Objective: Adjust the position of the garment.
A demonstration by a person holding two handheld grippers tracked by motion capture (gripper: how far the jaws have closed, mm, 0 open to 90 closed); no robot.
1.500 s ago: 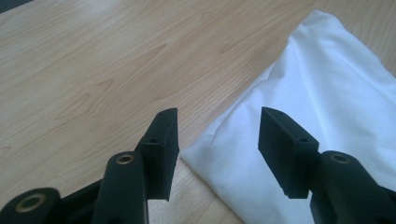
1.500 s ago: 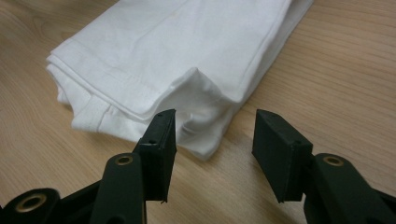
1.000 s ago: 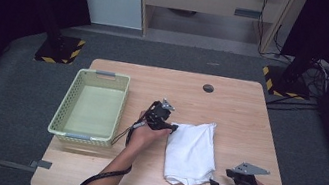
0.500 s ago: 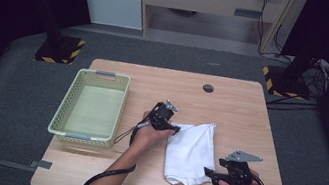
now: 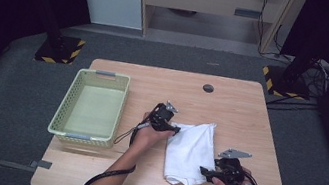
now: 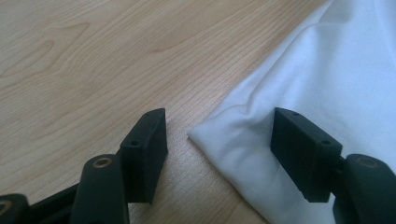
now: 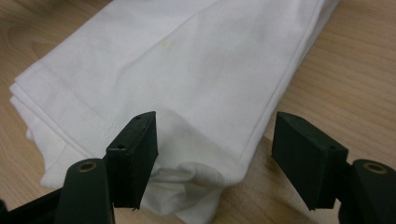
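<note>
A folded white cloth (image 5: 191,150) lies on the wooden table (image 5: 245,111), right of centre. My left gripper (image 5: 175,129) is at the cloth's far left corner. In the left gripper view its jaws (image 6: 219,126) stand open, with the corner of the cloth (image 6: 322,74) lying between them and the pads apart from it. My right gripper (image 5: 204,170) is at the cloth's near right corner. In the right gripper view the folded corner of the cloth (image 7: 187,60) sits between the open jaws of that gripper (image 7: 215,128), which have just been closing; the pads do not press on it.
A pale green plastic basket (image 5: 63,106) stands on the left half of the table. A small black round cap (image 5: 208,87) sits in the tabletop near the far edge. Bare wood surrounds the cloth. Dark floor and a cabinet lie beyond the table.
My right gripper has moved left from the table's near right up to the cloth's corner, which now sits between its jaws. The left gripper has stayed at the far left corner.
</note>
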